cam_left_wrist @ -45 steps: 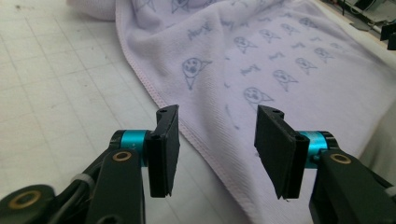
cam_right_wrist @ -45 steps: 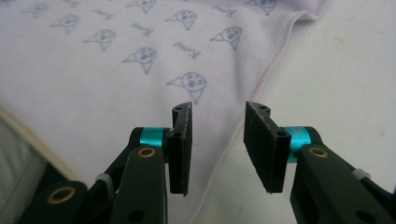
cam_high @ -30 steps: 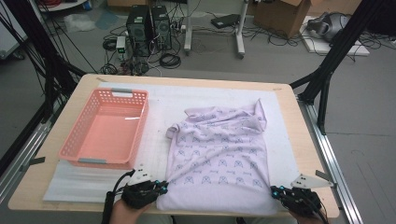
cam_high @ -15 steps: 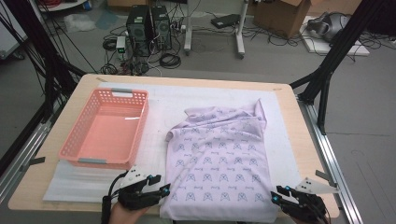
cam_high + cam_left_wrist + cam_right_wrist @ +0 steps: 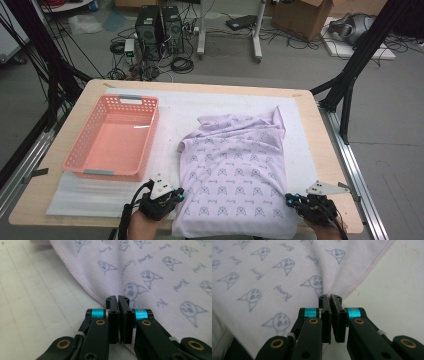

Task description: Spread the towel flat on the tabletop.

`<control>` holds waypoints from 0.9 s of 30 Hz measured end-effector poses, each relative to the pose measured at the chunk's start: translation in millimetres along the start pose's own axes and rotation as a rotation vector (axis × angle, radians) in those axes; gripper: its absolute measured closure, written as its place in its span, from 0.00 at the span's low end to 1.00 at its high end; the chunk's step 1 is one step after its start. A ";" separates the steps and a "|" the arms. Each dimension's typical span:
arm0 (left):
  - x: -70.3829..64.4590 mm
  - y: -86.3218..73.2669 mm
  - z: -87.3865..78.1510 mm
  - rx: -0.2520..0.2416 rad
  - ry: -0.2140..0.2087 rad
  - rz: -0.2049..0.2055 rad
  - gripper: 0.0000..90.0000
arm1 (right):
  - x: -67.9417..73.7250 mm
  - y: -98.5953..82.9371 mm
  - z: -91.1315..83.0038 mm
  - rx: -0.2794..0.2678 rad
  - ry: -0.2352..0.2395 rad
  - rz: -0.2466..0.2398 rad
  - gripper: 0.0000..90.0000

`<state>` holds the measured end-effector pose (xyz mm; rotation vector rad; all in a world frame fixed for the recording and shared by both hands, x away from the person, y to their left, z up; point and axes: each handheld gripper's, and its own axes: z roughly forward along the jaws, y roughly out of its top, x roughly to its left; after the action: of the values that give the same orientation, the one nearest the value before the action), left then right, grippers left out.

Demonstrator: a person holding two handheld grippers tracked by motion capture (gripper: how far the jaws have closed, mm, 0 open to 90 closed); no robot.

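Where the wooden table (image 5: 60, 210) meets its left side, a salmon-pink plastic basket (image 5: 113, 141) with a lattice wall sits on a white foam mat (image 5: 172, 107), its long side running away from the person; it stands apart from the cloth to its right, with a strip of bare mat between them. Just right of the basket's near corner, the left gripper (image 5: 172, 196) comes in over the table's near edge, its grey three-cornered plate on top; in the left gripper view its jaws (image 5: 117, 299) are pressed together with the pink-stitched hem of the lilac towel (image 5: 235, 175) pinched between them, the hem running up and away to the left over the white mat. Between the two grippers the towel lies spread on the mat, pale lilac with a repeated print of small blue-grey cat-like faces and script words; its near edge hangs slightly over the table's front, its far edge is rumpled, and one far corner stands up in a fold near the right. At the towel's near right corner the right gripper (image 5: 295, 201) sits low by the table's edge; in the right gripper view its jaws (image 5: 330, 298) are likewise closed tight on the towel's hem, the fabric puckering into a crease just above the tips, with bare white mat to the right of the stitched edge.
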<state>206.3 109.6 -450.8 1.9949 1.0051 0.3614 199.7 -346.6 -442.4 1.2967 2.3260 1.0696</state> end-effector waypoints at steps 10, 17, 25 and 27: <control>-8.4 -16.1 -30.0 -0.047 -0.103 -0.012 0.77 | 11.0 -27.6 -35.6 0.022 0.045 0.004 0.88; 12.8 3.2 -4.0 -0.070 -0.038 -0.078 0.54 | 6.4 -7.0 -24.4 -0.031 -0.025 -0.003 0.75; 0.9 9.2 17.0 -0.021 0.017 0.013 0.73 | -8.0 5.2 5.4 -0.007 -0.089 0.015 0.77; 1.1 8.6 15.0 -0.012 -0.001 0.011 0.93 | -9.2 4.6 5.0 -0.010 -0.086 0.025 0.81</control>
<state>220.0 99.4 -453.0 1.9908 0.9897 0.3719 210.5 -350.3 -443.6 1.3444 2.2450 1.0116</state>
